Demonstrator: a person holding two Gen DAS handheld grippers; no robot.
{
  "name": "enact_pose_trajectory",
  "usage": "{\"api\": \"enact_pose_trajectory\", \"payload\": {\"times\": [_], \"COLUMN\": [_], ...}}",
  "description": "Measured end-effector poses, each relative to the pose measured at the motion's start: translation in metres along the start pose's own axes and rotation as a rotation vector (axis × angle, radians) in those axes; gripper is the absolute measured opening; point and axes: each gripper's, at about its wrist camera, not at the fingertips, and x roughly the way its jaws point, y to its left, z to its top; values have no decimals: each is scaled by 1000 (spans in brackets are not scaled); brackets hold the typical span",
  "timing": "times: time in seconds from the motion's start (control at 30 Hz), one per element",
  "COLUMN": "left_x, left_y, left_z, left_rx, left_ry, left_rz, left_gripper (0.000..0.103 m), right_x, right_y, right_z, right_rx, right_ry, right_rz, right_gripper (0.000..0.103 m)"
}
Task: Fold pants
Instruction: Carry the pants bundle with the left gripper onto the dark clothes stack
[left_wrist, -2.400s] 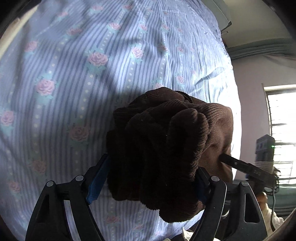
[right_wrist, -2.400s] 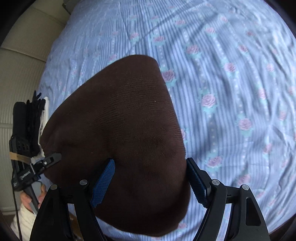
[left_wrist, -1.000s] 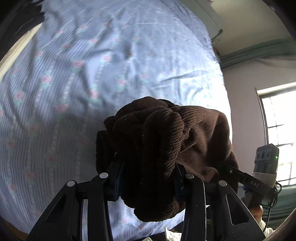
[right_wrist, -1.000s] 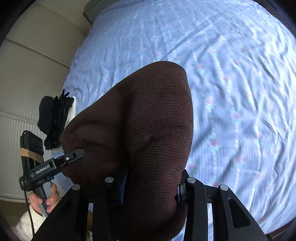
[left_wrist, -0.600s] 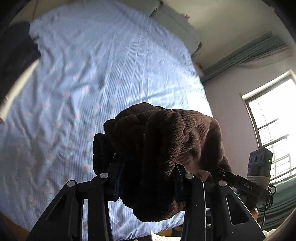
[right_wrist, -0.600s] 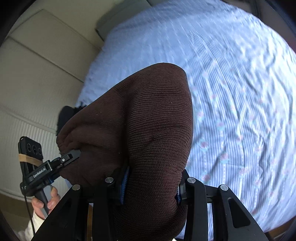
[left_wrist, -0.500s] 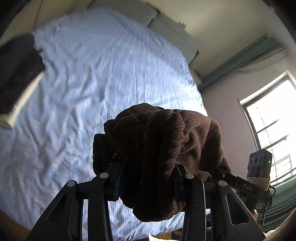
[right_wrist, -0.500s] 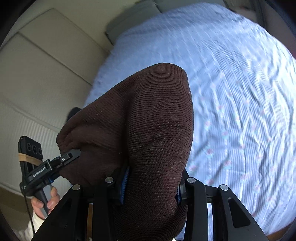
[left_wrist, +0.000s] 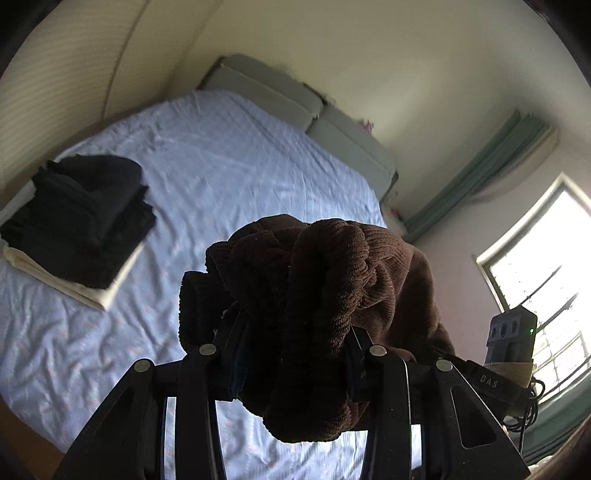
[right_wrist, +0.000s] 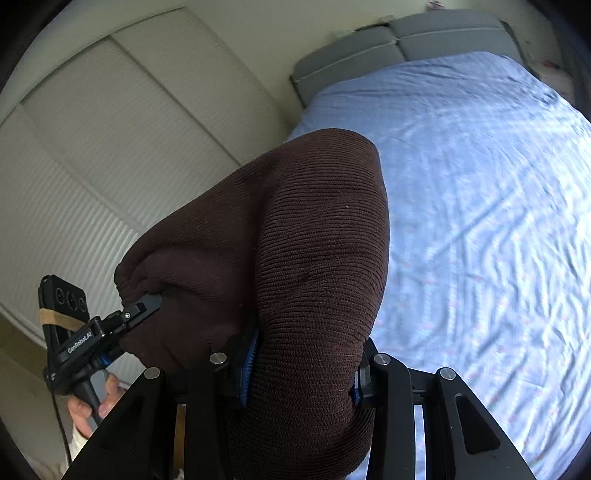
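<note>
Both views have risen, baring bed, headboard, window.

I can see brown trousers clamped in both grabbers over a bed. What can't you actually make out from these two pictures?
- Left wrist view: the brown pants bunch over the left gripper, hiding its pads.
- Right wrist view: the pants cover the right gripper; their lower end is cut off by the edge.
- The sheet pattern is blurred.
- The dark folded stack: garments unidentifiable.

Home bedroom, bed in blue sheet, grey headboard, curtained window
</note>
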Motion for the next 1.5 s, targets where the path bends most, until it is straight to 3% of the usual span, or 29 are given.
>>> {"api": "enact_pose_trajectory", "payload": {"times": [0.17, 0.53, 0.83, 0.87, 1.13, 1.5], "left_x": [-28, -69, -84, -82, -54, 20], "left_y": [58, 178, 237, 243, 300, 379], "left_z": [33, 130, 188, 194, 247, 284], "left_rx": [1, 53, 50, 41, 7, -117], "left_ry": [-21, 46, 1, -3, -13, 93], "left_rz": [-43, -90, -80, -74, -25, 36], "left_gripper": [39, 39, 39, 39, 39, 39], "right_x": [41, 95, 155, 149, 227, 329], "right_y": [65, 166, 205, 215, 239, 222], "right_z": [6, 3, 42, 32, 70, 96], "right_rx": [-10, 43, 13, 10, 0, 78], "right_ry": [-43, -95, -85, -83, -14, 137], "right_rz": [-19, -55, -28, -24, 6, -6], "right_gripper": [39, 39, 39, 39, 39, 39]}}
